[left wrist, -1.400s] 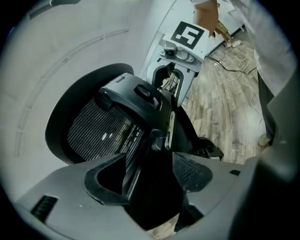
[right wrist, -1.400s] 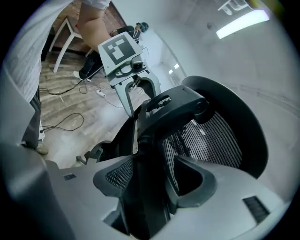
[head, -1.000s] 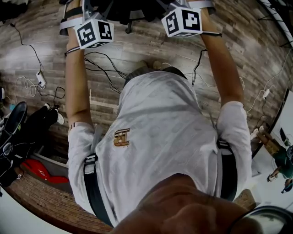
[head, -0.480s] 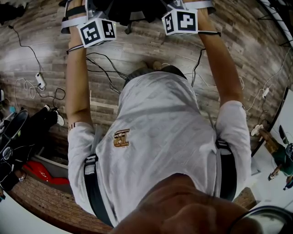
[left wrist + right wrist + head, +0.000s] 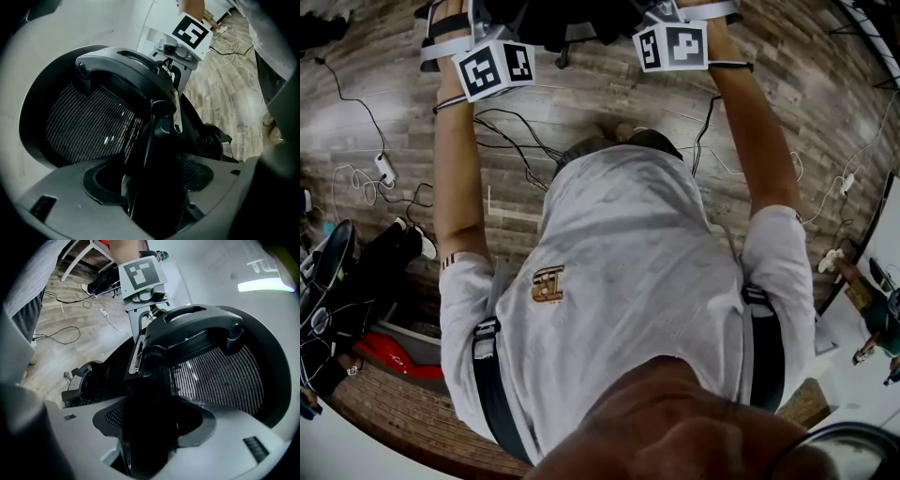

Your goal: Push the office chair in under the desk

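Far left, head view only: black gear [image 5: 337, 272] and a red item [image 5: 384, 352] lie at the left edge. A white power strip [image 5: 384, 167] and thin dark cables [image 5: 511, 131] trail over the wood-plank floor [image 5: 581, 98].

Left gripper [image 5: 161, 110]: its jaws are drawn together into one dark column, clamped on the chair's top bar. Only its own view shows this. The head view gives just its marker cube [image 5: 494, 67] at upper left, on an outstretched arm.

Office chair [image 5: 93, 122]: it stands straight ahead of the person, between the two grippers. In the head view it is only a black mass cut off by the top edge. The gripper views show what that view hides: a rounded back of fine, see-through black mesh inside a smooth matte plastic rim. They also show a thick curved top bar [image 5: 126, 70] and a glimpse of the wheeled base [image 5: 211, 140] low over the planks.

Shirt [image 5: 628, 281]: pale grey, creased cloth fills the middle of the head view, crossed by dark straps.

Right gripper [image 5: 150, 350]: it mirrors the left one, with jaws pressed closed on the same bar beside the mesh. Its cube [image 5: 672, 45] sits at upper right of the head view. Each gripper view catches the other gripper's cube at its top.

Far right, head view only: a white cord [image 5: 853, 178] lies looped on the floor.
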